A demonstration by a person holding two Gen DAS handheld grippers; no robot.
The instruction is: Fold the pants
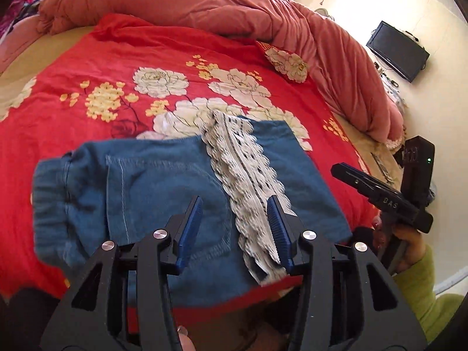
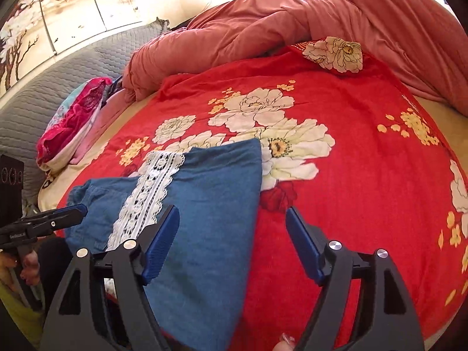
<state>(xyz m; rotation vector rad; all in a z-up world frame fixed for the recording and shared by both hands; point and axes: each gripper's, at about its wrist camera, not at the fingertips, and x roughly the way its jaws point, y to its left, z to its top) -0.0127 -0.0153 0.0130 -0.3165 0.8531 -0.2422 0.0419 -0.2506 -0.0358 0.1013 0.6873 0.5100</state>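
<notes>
Red cotton bedsheet [image 2: 336, 219] w/ big white and yellow flower print covers the bed, and that's our work surface.

Our left gripper [image 1: 235, 219]: blue ribbed pads on black angular arms, jaws partly open, nothing pinched btwn them. They hang above the pants, no pad pressing cloth as far as we can see. Our right gripper [image 2: 232, 228]: same build, jaws spread wider, also empty; left pad sits over the denim edge, right pad over bare sheet.

Blue denim pants [image 2: 210, 204] lie flat on the sheet near the bed's front edge, folded into a compact, roughly rectangular stack w/ a straight right edge. White lace strip [image 1: 248, 187], scalloped edges w/ openwork holes, runs front-to-back along the top layer. Gathered elastic waistband [image 1: 55, 193] bunches at the left end; seam stitching shows beside it.

Further out: salmon-pink quilt [image 1: 204, 3], thick and rumpled, heaped along the back and right of the bed. Grey quilted headboard [image 2: 44, 102] at left, a pink patterned pillow [image 2: 76, 117] against it. Black flat screen [image 1: 397, 51] on the cream wall. Green sleeve [image 1: 418, 289] by the right grip.
</notes>
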